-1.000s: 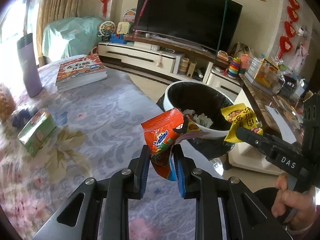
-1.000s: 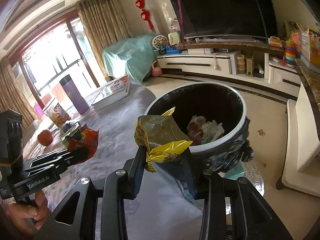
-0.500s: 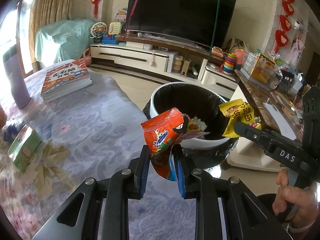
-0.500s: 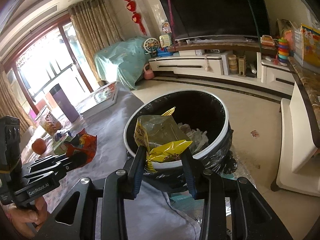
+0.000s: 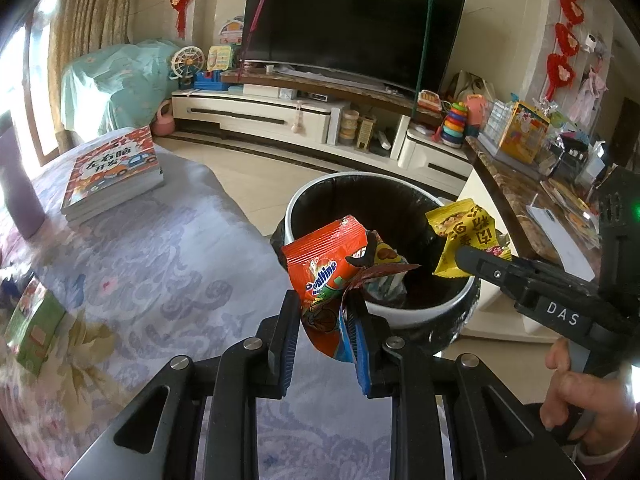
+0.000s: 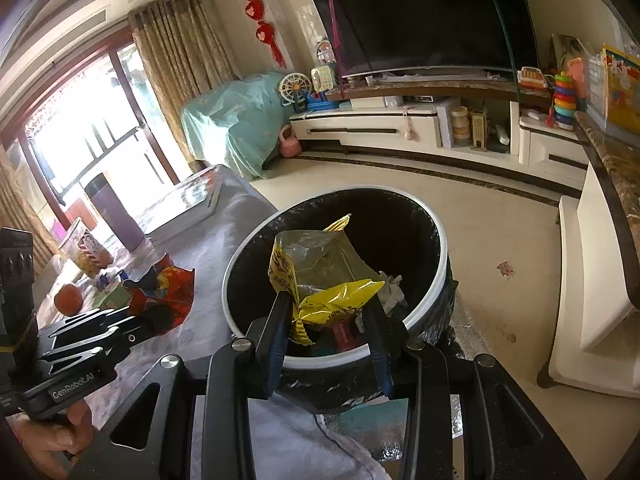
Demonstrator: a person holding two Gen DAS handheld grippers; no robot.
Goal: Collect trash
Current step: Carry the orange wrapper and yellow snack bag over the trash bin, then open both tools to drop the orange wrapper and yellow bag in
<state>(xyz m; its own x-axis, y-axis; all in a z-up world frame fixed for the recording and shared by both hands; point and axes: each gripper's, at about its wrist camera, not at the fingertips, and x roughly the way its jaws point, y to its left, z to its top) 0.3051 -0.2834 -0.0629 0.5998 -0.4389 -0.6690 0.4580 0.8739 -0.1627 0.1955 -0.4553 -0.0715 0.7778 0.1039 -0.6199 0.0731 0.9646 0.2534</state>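
Orange foil, pinched near its lower edge in the closed pads of the left gripper [image 5: 323,316]: an empty orange snack wrapper [image 5: 326,264], torn top flaring above the fingertips, just short of the near rim of the trash bin [image 5: 420,312] ahead. Beside it, to the right, the right gripper [image 6: 328,312], clamped on a crumpled yellow snack bag [image 6: 320,280], already out over the bin's mouth in its own view. 2 wrappers, 2 grips, 1 target.

Judged as the carry-and-drop step, close to done. Best handled by pushing each gripper forward until its wrapper hangs fully past the rim, then parting the jaws wide and letting the foil fall. Worth minding: light, stiff foil apt to cling to a pad or catch on the rim and slide down the outside; a lower release inside the mouth likely safer. Left wrapper in need of more forward travel than the yellow one.

Beyond the fingertips, the bin itself: round, white-rimmed, lined with a black bag [image 6: 400,216], partly filled with crumpled white paper [image 6: 390,288] and other scraps too jumbled to name, with plenty of room left. Left of the tools, the patterned tablecloth [image 5: 160,280], with a stack of books [image 5: 114,168] and a small green box [image 5: 38,328]; nothing more on it readable as trash with certainty.
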